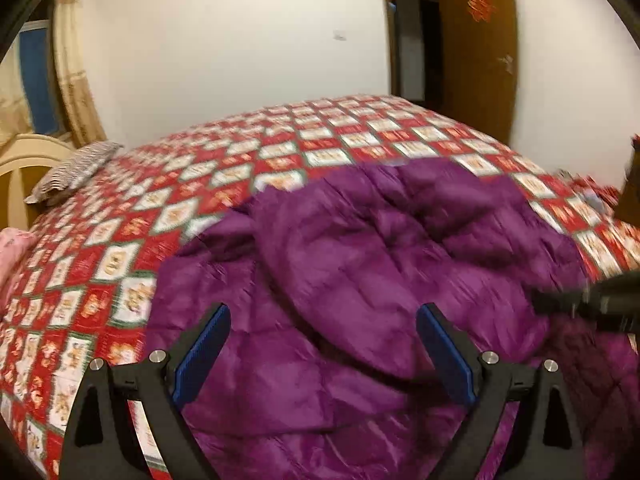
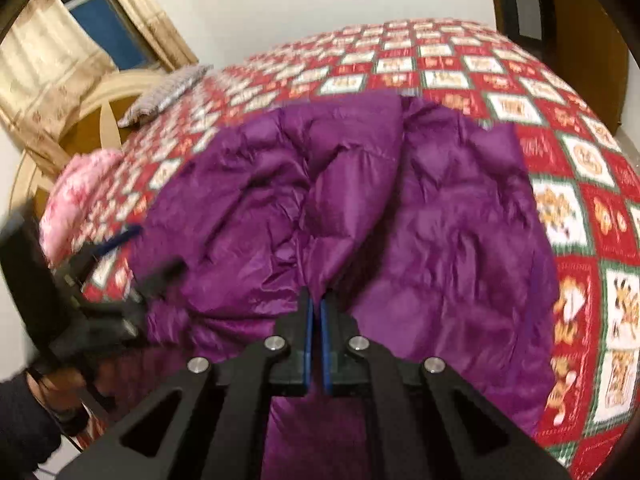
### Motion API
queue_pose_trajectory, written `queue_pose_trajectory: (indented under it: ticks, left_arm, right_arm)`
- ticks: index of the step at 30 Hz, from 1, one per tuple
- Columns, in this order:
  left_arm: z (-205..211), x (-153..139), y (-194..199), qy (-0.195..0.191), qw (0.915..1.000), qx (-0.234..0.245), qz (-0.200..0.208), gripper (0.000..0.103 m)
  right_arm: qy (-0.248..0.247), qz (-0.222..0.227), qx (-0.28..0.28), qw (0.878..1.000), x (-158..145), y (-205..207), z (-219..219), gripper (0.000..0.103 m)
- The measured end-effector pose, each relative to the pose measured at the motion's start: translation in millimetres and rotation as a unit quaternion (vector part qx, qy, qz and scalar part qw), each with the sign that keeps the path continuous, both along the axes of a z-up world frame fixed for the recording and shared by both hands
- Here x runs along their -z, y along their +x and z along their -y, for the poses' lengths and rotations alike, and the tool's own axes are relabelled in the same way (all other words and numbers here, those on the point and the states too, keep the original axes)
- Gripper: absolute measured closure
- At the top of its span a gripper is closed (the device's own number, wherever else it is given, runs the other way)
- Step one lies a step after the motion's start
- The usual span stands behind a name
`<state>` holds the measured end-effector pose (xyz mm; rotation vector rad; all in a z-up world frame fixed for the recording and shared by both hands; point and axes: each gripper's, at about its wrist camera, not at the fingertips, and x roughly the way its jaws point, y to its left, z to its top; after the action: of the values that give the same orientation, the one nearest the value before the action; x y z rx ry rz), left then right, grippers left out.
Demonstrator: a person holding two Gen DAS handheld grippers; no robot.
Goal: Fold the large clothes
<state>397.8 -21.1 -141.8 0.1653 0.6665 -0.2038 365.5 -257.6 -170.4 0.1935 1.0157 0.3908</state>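
Patterned bed [image 1: 240,168], purple coat [image 2: 400,200] perhaps pinched, right gripper [image 2: 315,300]

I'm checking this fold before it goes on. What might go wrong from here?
The right gripper has its jaws shut at a crease of the puffy purple jacket; the slick fabric may slip out if little is caught. The left gripper is open and holds nothing, so a one-sided pull could drag the jacket across the bedspread.
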Motion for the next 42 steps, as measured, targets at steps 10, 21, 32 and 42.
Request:
queue_pose_trajectory:
  ticks: [10,21,32,42]
  left_arm:
    - [17,49,72,0.068,0.9950,-0.045,-0.057,0.009]
    - [6,-11,70,0.037,0.9981,-0.050,-0.001,0.009]
    - [14,37,136,0.029,0.9894,-0.132,-0.053,0.009]
    - [14,72,138,0.024,0.9888,-0.118,-0.088,0.008]
  right_arm:
    - [-0.012,-0.010,0.012,1.000,18,15,7,0.095]
    - [-0.052,0.030,0.069,0.996,-39,9,46,0.071]
    - [-0.020,0.080,0.108,0.991,-18,110,-10,0.071]
    - [-0.049,0.048,0.101,0.993,42,105,-16,0.073]
